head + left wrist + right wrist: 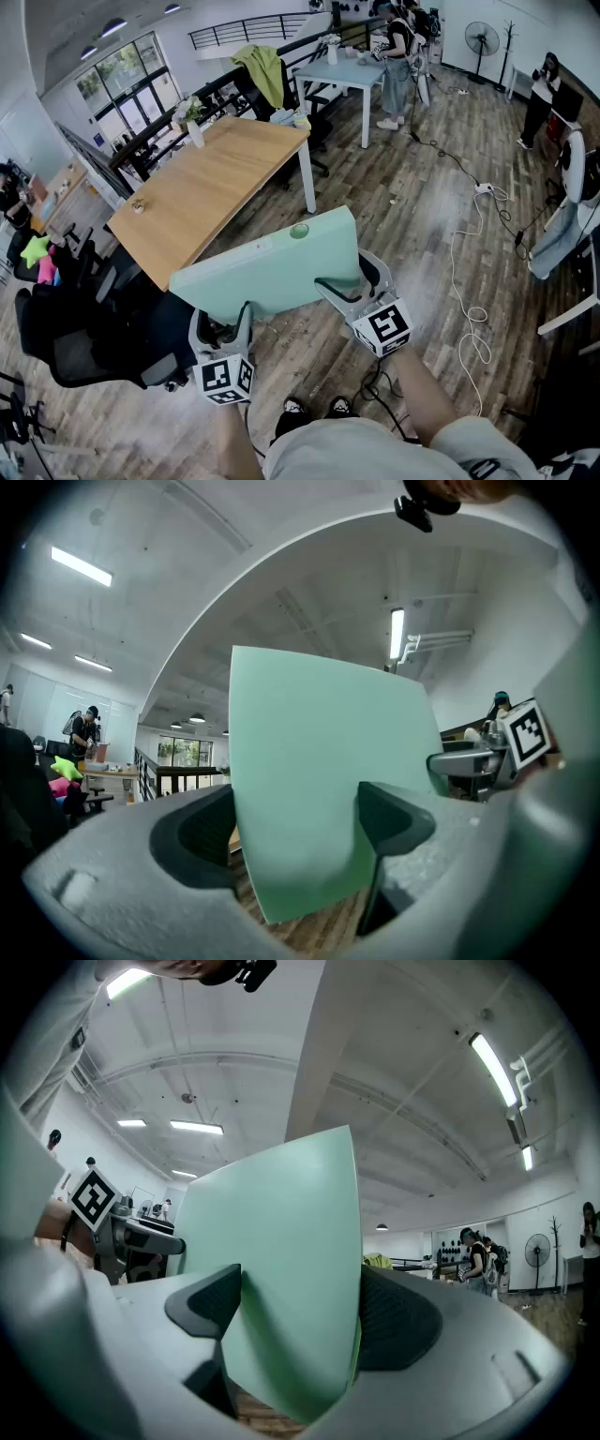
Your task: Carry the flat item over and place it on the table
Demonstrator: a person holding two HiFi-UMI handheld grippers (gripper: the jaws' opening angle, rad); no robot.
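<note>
An open office with a plank floor (412, 216), ceiling strip lights and big windows at the far left. At the left, a black office chair (84, 347) sits beside the near left corner of a long wooden table (211, 187), which runs away toward the upper middle. A small object lies near the table's left edge, and a vase with flowers stands at its far left corner.

The mint-green flat board (272, 262) is carried in the air by 2 grippers, tilted, with its upper left edge close to the table's near short edge. It does not rest on the table.

The left gripper (223, 330) holds the board's near left corner. In the left gripper view both pads of the left gripper (295, 827) press on the thick board, jaws wide. The right gripper (349, 286) holds the near right corner. The right gripper view shows the right gripper (295, 1312) clamped on the board the same way.

Farther right, a pale blue table (352, 73) has 1 person (396, 56) standing at it. A white cable (469, 281) trails across the floor, and a fan (481, 39) stands at the far right wall.
</note>
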